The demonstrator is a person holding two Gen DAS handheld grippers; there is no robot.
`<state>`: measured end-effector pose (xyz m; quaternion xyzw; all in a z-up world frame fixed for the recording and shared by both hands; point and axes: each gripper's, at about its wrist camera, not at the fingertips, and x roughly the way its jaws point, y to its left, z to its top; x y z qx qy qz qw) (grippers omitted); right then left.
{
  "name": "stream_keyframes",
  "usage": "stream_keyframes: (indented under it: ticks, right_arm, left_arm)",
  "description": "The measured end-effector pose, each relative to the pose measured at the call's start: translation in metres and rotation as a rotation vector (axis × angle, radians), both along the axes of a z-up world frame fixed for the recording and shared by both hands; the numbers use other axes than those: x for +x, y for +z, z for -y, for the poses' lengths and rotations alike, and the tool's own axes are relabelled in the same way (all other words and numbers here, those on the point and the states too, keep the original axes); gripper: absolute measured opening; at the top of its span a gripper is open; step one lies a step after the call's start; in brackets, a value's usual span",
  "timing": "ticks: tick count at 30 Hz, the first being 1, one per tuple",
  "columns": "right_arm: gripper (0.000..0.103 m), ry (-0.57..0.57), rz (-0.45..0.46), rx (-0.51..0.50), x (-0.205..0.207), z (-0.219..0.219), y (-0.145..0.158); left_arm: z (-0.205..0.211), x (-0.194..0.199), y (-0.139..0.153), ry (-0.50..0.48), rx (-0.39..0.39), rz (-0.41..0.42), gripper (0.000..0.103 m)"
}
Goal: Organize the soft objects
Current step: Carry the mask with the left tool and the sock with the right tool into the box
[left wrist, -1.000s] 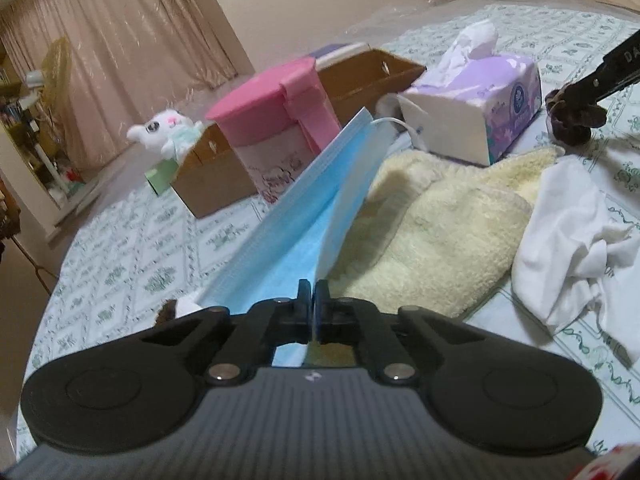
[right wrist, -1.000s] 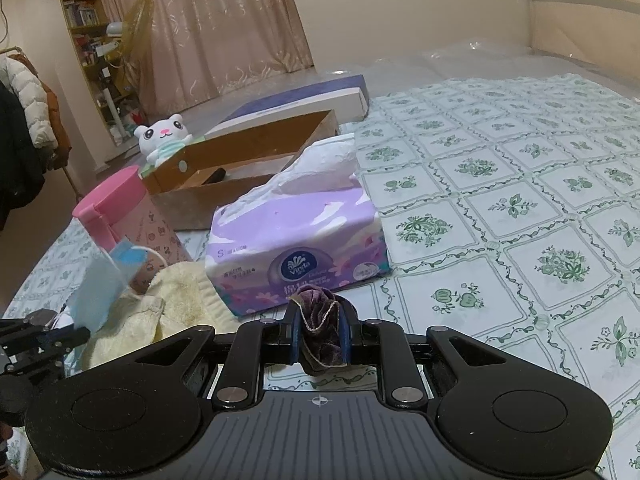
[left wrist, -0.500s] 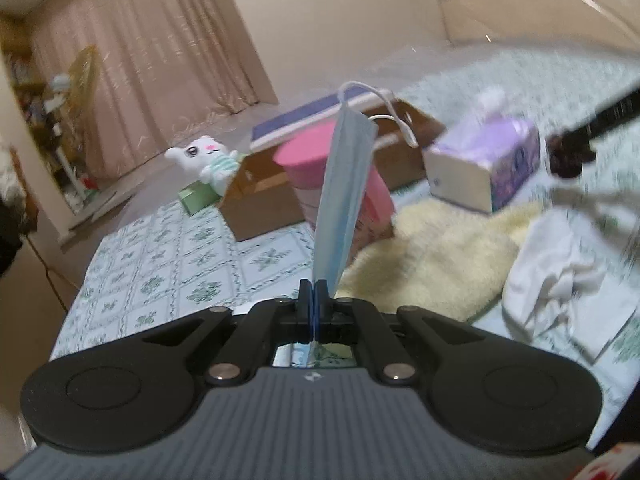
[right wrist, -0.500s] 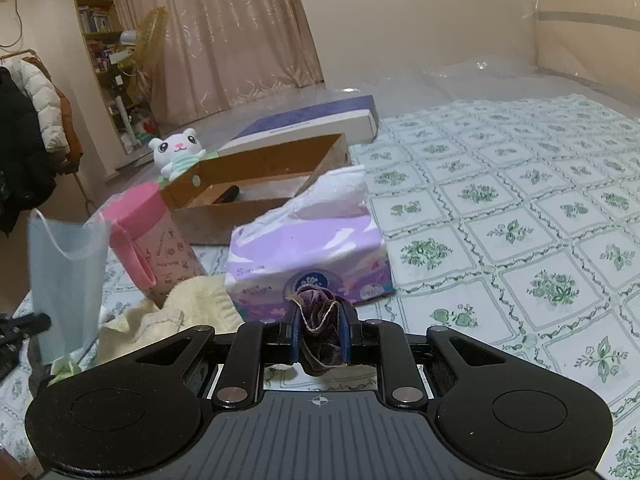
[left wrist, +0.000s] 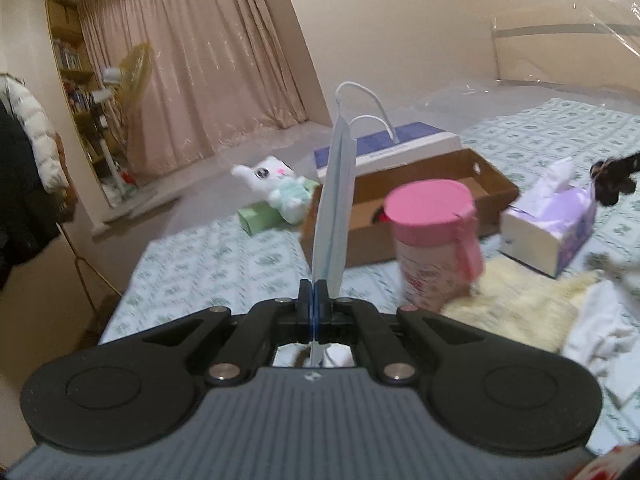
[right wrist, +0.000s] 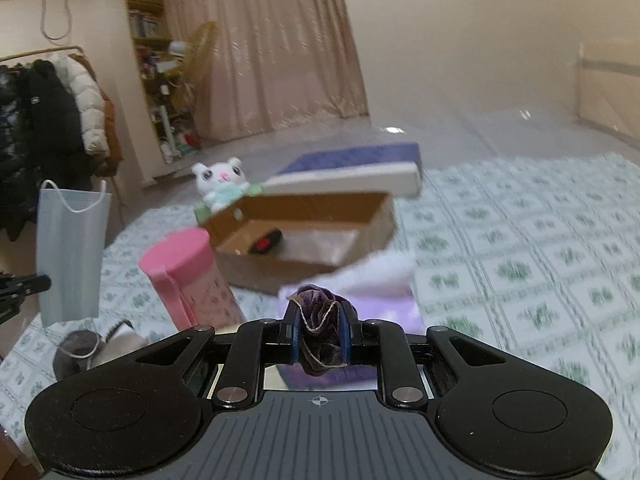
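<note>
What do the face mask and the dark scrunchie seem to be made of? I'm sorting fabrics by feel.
Face mask: thin, matte, non-woven sheet, judging by its pleated pale blue panel and white elastic ear loops. Scrunchie: probably velvet, since its gathered dark purple folds catch a soft sheen; the light line along its edges looks like stitching or trim.

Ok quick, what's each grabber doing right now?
Left gripper: shut on the blue face mask.
Right gripper: shut on the dark purple scrunchie.
</note>
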<state>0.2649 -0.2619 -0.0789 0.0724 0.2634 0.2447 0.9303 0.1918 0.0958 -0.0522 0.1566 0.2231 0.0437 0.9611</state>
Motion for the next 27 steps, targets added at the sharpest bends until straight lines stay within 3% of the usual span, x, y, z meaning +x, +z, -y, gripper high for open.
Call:
stream_keyframes:
  ticks: [6, 13, 27]
  right_arm:
    - [0.019, 0.071, 0.052, 0.02, 0.033, -0.018, 0.022]
    - [0.019, 0.136, 0.052, 0.037, 0.085, -0.044, 0.032]
    - [0.019, 0.182, -0.012, 0.002, 0.175, -0.081, 0.016]
  left_arm:
    - [-0.01, 0.035, 0.012, -0.004, 0.06, 0.033, 0.002]
    - [-0.008, 0.087, 0.024, -0.048, 0.114, 0.049, 0.002]
    - [0.012, 0.213, 0.026, -0.145, 0.157, 0.029, 0.002]
